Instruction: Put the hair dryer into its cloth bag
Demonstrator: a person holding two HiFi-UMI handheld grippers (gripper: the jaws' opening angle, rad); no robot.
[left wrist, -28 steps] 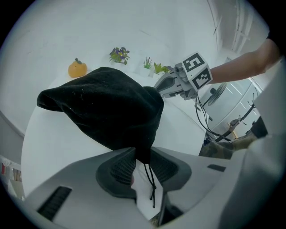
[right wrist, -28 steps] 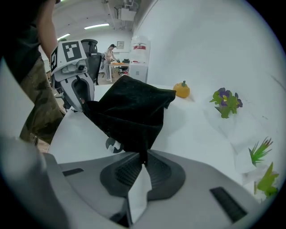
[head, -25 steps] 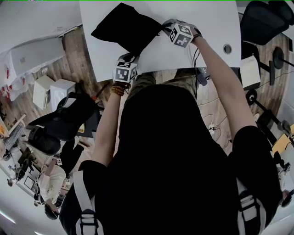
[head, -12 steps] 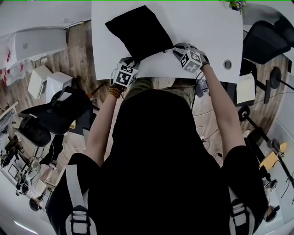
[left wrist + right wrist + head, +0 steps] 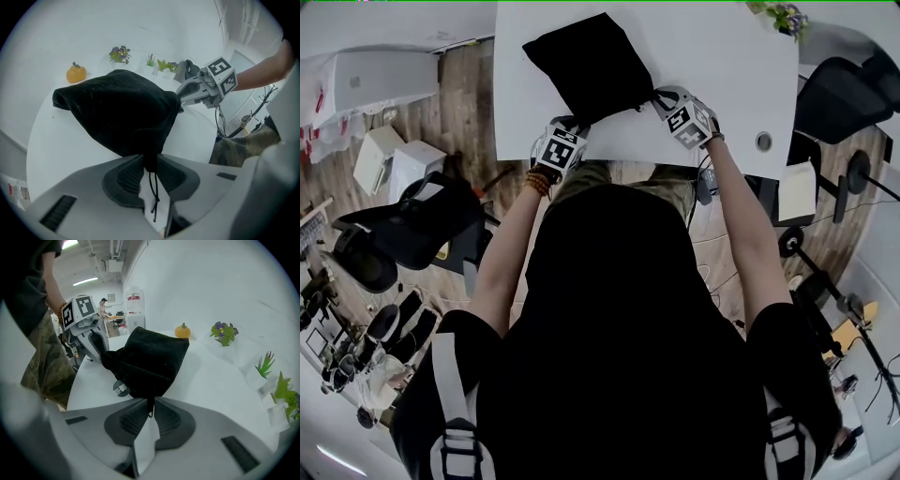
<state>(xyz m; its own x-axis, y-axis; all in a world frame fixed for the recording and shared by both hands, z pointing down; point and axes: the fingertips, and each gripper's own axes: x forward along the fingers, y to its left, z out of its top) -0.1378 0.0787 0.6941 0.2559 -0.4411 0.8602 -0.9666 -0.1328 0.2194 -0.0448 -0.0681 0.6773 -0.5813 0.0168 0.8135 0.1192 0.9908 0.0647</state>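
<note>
Tension is easing: our right tongs (image 5: 149,412) are opening around one corner of the cloth bag (image 5: 122,112), while our left tongs (image 5: 149,163) are pinching its corded neck. We are finding the bulging bag shifted squarer on the desk (image 5: 722,56); the hair dryer is seemingly sitting inside, unseen.

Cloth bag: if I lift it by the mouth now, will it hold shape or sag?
Probably floppy: the cloth bag drapes in soft folds and bunches to a narrow neck at its drawstring. It bulges as if something bulky sits inside, so expect that weight to sag and swing below the mouth. On the smooth table it would likely slide easily.
</note>
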